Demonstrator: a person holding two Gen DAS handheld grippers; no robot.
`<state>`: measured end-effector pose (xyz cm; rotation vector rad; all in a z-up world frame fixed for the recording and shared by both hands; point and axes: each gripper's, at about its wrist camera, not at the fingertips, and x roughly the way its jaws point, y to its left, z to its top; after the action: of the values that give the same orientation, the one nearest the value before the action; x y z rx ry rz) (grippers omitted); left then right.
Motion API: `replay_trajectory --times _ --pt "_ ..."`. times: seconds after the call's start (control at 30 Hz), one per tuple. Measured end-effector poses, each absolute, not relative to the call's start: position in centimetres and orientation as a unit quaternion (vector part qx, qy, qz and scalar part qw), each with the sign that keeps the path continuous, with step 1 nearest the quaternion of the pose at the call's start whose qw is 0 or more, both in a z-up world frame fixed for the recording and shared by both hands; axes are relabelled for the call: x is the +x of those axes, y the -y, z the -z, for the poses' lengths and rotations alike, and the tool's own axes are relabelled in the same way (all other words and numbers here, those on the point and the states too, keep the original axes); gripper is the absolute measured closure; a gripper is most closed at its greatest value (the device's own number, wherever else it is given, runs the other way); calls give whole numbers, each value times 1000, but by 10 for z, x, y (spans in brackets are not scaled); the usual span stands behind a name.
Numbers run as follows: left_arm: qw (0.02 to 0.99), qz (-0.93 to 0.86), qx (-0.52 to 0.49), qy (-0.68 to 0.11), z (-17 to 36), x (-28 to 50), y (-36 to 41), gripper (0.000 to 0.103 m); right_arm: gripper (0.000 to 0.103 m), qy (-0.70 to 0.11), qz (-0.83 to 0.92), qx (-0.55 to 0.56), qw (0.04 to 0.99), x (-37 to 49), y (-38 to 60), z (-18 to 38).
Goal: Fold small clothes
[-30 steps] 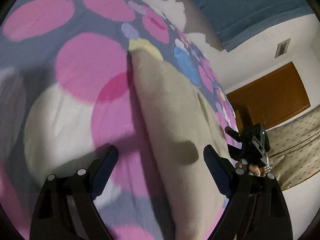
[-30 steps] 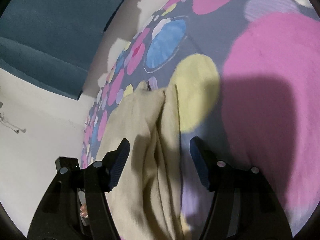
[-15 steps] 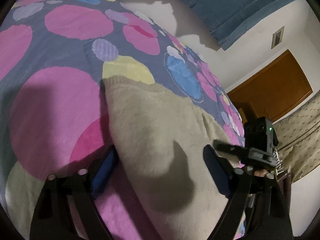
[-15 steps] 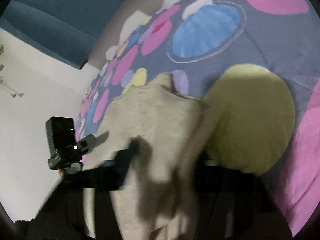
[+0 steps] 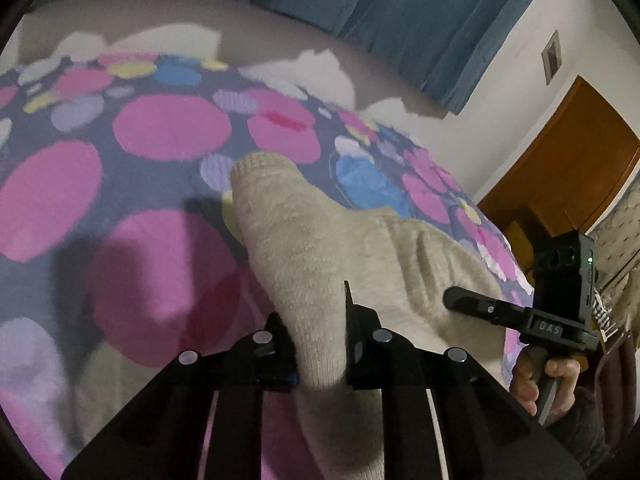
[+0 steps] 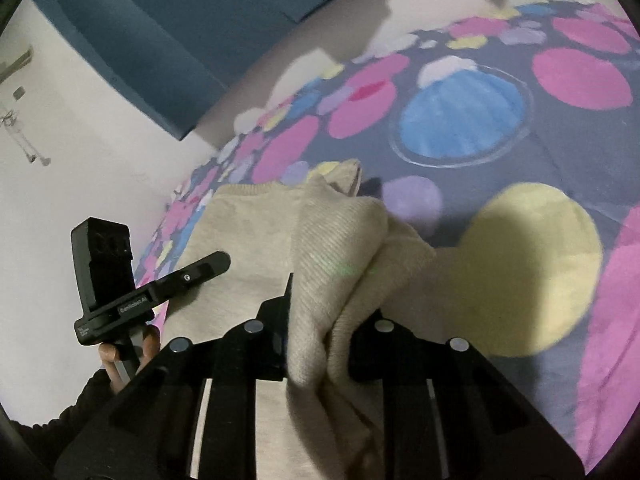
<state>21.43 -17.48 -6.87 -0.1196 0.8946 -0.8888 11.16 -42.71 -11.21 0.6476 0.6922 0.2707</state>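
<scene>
A beige knitted garment [image 5: 312, 240] lies on the spotted bedspread [image 5: 168, 132]. In the left wrist view my left gripper [image 5: 314, 312] has its jaws closing, and a raised fold of the garment is pinched between them. My right gripper [image 6: 324, 308] is closing too, with a bunched edge of the same garment [image 6: 336, 248] pressed between its jaws. Both pinched edges are lifted off the bed. Each gripper shows in the other's view: the right gripper [image 5: 460, 300] at the garment's right side, the left gripper [image 6: 218, 260] at its left side.
The bedspread [image 6: 560, 140] is grey-blue with pink, yellow and blue circles. Blue curtains [image 5: 400, 12] hang behind the bed, and a brown wooden door [image 5: 580, 152] stands at the right. A hand [image 5: 528, 380] holds the right gripper's handle; another hand [image 6: 120, 360] holds the left one.
Both grippers went from wide open over the garment's edges to closed on the cloth. Both have since risen, lifting the pinched folds off the bedspread.
</scene>
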Motion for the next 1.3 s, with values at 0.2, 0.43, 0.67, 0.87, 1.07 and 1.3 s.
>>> replay_trajectory --times 0.2,0.43,0.67,0.87,1.07,1.3 --pt "817 396 -69 -414 57 249 134 87 84 -329 -161 350 862 158 411 114" --pt "819 370 -50 -436 84 305 114 87 84 -357 -184 412 818 227 404 150" --pt "812 367 -31 -453 111 313 120 81 83 -371 -176 459 788 232 420 176" --pt "781 396 -112 -470 95 286 79 38 52 -374 -183 461 784 183 425 166" --pt "746 411 -150 -502 99 219 47 26 48 -386 -179 450 785 117 422 164" --pt "729 416 -166 -517 110 186 51 23 45 -396 -181 444 783 85 403 164"
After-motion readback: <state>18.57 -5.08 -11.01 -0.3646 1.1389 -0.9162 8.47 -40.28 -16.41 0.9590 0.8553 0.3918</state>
